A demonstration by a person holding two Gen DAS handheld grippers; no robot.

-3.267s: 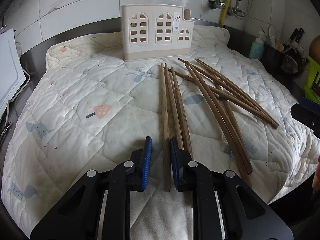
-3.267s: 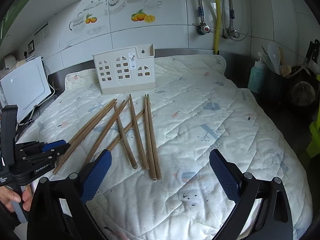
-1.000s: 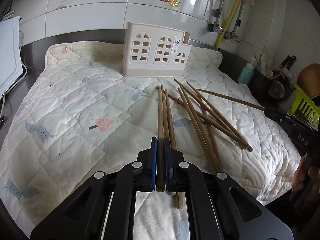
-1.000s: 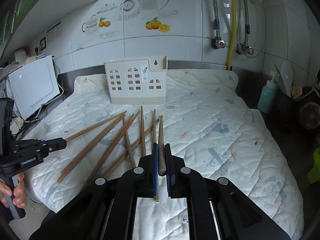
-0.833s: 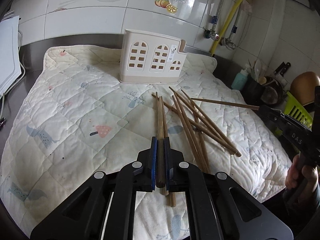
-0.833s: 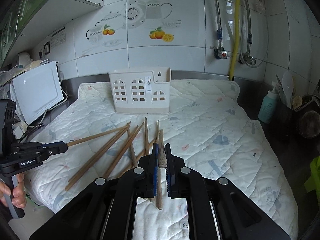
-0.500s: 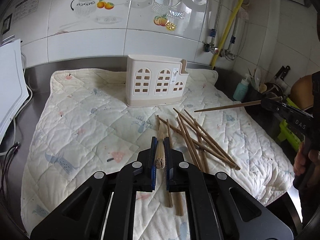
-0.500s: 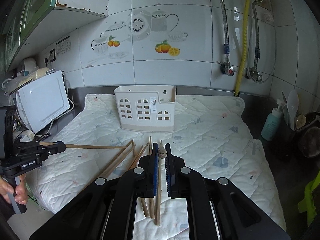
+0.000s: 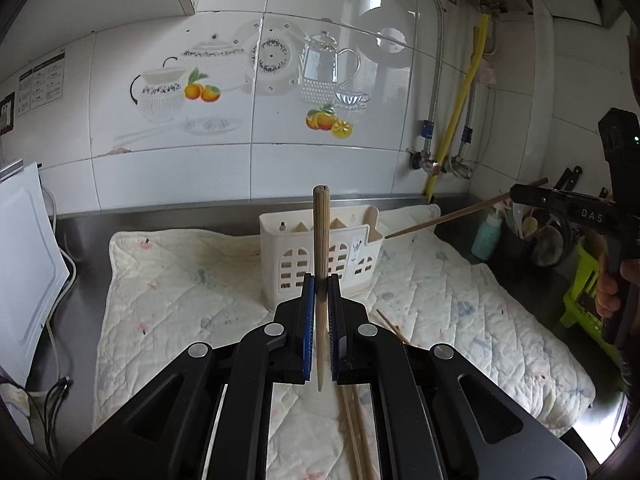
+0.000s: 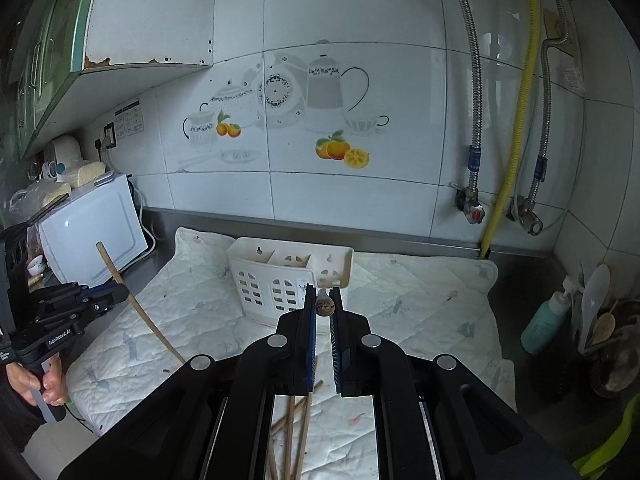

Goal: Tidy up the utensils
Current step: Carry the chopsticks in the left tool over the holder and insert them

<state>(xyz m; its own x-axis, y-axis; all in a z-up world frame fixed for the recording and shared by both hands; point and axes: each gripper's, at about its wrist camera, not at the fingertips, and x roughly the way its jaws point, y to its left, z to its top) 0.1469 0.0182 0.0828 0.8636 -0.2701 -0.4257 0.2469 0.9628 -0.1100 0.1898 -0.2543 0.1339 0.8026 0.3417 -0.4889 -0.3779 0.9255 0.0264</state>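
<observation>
My left gripper (image 9: 320,284) is shut on a wooden chopstick (image 9: 321,240), held upright with its thick end up, above the quilted mat. My right gripper (image 10: 324,298) is shut on another chopstick (image 10: 324,306) pointing straight at the camera. In the left wrist view that chopstick (image 9: 460,212) reaches from the right gripper (image 9: 516,196) toward the top of the white utensil holder (image 9: 320,256). The holder (image 10: 288,276) stands at the back of the mat, with open compartments. Several more chopsticks (image 9: 354,420) lie on the mat below the grippers. In the right wrist view the left gripper (image 10: 124,291) holds its chopstick (image 10: 136,304) at the left.
A white quilted mat (image 9: 180,280) covers the steel counter. A white microwave (image 10: 92,228) stands at the left. A teal bottle (image 10: 546,320) and a utensil pot (image 10: 616,356) stand at the right. The tiled wall with pipes (image 10: 508,128) is behind the holder.
Both grippers have risen and tilted up, each with its chopstick. The left chopstick now stands upright; the right one's tip has come near the holder's top.
</observation>
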